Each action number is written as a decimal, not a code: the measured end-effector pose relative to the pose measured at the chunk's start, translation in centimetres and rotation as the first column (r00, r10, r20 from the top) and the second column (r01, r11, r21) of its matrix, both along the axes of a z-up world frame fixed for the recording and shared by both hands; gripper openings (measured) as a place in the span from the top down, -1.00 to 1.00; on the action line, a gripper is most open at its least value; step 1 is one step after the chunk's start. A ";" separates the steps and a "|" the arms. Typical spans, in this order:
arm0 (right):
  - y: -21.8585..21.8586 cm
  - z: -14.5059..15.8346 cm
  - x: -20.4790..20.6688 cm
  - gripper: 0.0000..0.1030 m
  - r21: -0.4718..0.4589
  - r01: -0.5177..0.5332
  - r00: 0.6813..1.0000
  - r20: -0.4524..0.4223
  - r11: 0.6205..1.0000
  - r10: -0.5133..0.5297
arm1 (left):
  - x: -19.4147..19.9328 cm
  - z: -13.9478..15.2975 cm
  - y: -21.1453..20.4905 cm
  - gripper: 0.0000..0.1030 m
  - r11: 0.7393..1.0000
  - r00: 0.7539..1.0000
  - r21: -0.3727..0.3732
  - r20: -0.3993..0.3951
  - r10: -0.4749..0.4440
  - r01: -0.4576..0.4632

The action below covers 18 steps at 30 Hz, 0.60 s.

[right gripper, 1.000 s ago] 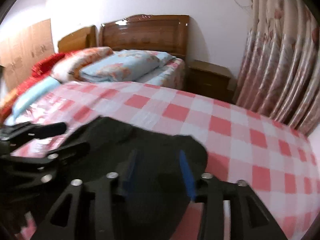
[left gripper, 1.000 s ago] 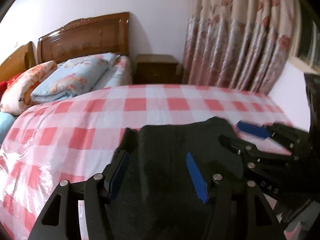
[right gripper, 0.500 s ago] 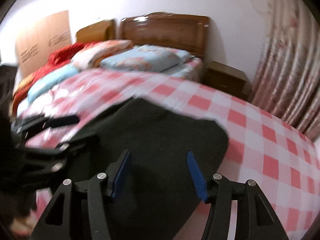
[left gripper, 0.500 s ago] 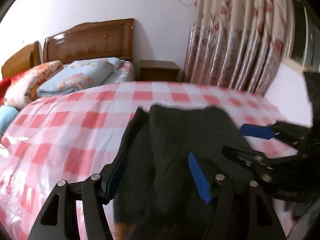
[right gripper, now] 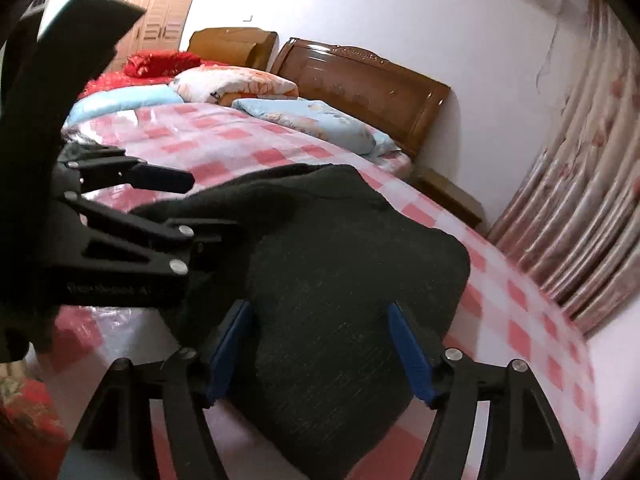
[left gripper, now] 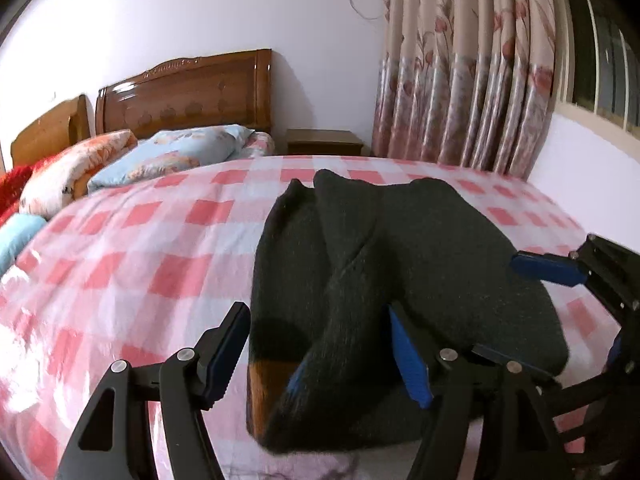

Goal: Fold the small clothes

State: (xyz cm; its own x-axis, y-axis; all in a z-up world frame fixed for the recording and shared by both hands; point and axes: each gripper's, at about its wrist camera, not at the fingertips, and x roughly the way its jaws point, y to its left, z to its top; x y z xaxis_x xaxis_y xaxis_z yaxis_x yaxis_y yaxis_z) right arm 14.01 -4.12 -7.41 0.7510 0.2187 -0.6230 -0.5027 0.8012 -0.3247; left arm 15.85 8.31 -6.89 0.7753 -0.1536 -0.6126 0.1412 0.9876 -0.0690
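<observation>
A dark knitted garment (left gripper: 400, 264) lies bunched and folded over at the near edge of the pink checked bed (left gripper: 160, 240); it also shows in the right wrist view (right gripper: 340, 280). My left gripper (left gripper: 320, 352) is open, its fingers to either side of the garment's near left fold. My right gripper (right gripper: 320, 352) is open over the garment's near right part, not clamping it. The right gripper's blue pad (left gripper: 548, 268) shows at the right of the left wrist view. The left gripper's black fingers (right gripper: 132, 208) show at the left of the right wrist view.
Pillows and folded quilts (left gripper: 172, 156) lie at the head of the bed by wooden headboards (left gripper: 188, 92). A nightstand (left gripper: 324, 146) and flowered curtains (left gripper: 460, 72) stand behind. The wooden bed frame (left gripper: 264, 384) shows under the garment's near edge.
Both grippers have pulled back toward the near edge and risen. The garment, flatter before, now lies pushed forward and folded over in thicker folds.
</observation>
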 end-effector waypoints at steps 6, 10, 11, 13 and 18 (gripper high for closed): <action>-2.5 4.2 -5.1 -1.00 0.187 -0.076 0.993 -0.075 0.979 0.091 | -7.2 5.4 1.1 -0.36 0.997 0.976 0.039 0.210 0.057 -0.067; -6.1 9.1 -10.3 -1.00 0.322 -0.088 0.993 0.107 0.943 0.057 | -11.2 8.5 1.9 -0.53 0.988 0.933 0.031 0.333 0.134 -0.153; -6.6 9.8 -11.0 -1.00 0.340 -0.084 0.990 0.137 0.937 0.038 | -11.8 8.8 1.9 -0.63 0.984 0.926 0.019 0.342 0.159 -0.176; -7.7 10.6 -11.9 -1.00 0.390 -0.053 0.986 0.166 0.919 -0.013 | -12.0 8.6 1.4 -0.65 0.985 0.934 0.015 0.319 0.161 -0.175; -8.0 7.6 -11.7 -1.00 0.462 0.102 0.983 0.088 0.881 -0.160 | -11.4 5.8 -1.2 -0.64 0.989 0.974 0.072 0.198 0.110 -0.126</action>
